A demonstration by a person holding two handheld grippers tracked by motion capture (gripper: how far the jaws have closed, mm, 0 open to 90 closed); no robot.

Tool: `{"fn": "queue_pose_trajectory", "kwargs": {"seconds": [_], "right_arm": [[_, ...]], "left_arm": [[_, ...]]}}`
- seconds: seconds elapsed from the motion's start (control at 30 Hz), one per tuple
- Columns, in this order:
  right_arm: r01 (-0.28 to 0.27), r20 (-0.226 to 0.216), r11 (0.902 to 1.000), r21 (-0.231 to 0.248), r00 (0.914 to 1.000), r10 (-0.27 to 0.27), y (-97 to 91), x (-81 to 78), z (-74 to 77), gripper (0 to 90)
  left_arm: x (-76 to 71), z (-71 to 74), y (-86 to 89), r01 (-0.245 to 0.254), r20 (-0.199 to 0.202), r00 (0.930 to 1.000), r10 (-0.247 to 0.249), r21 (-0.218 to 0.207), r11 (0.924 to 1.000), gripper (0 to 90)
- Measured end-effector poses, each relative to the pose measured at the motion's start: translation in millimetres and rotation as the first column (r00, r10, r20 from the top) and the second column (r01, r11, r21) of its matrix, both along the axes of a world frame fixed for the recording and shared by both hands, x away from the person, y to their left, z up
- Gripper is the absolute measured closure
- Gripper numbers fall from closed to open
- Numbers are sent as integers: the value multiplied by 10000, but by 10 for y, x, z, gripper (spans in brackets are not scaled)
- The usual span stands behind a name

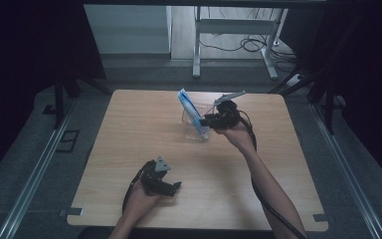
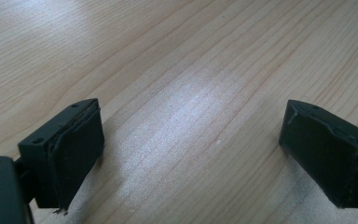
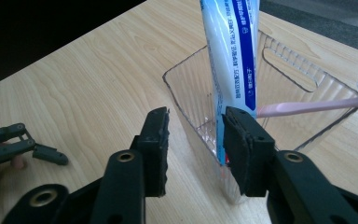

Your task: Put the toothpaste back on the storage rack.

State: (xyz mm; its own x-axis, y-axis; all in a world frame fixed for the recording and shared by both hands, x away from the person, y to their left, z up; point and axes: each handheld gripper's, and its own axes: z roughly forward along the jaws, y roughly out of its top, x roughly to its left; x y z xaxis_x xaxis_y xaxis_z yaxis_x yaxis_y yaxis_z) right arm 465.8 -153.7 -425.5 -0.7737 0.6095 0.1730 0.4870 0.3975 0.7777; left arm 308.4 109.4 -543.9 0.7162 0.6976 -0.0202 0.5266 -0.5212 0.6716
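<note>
Right gripper view: toothpaste tube [image 3: 230,51] in clear bin [image 3: 186,93]

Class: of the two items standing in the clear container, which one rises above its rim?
The white-and-blue tube towers above the clear container; the pink toothbrush lies lower, across it.

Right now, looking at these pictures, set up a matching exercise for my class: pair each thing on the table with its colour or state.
Things:
1. toothpaste tube
2. toothbrush
3. clear plastic bin
4. left gripper

Descriptions:
A. pink handle, lying across the bin
B. jaws wide apart over bare wood
C. see-through, ribbed walls
D. white and blue, standing upright

Pairs: 1-D, 2-A, 3-C, 4-B
</note>
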Motion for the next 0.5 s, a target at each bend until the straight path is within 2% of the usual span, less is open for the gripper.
{"fn": "queue_pose_trajectory", "kwargs": {"seconds": [0.2, 0.5], "right_arm": [[-30, 44, 10000, -19, 10000, 30, -33, -64, -6, 616], [-37, 198, 9997, -245, 9998, 42, -98, -161, -84, 532]], "left_arm": [[0, 0, 0, -1, -2, 10000, 1, -2, 10000, 64], [0, 0, 0, 1, -3, 10000, -1, 3, 10000, 64]]}}
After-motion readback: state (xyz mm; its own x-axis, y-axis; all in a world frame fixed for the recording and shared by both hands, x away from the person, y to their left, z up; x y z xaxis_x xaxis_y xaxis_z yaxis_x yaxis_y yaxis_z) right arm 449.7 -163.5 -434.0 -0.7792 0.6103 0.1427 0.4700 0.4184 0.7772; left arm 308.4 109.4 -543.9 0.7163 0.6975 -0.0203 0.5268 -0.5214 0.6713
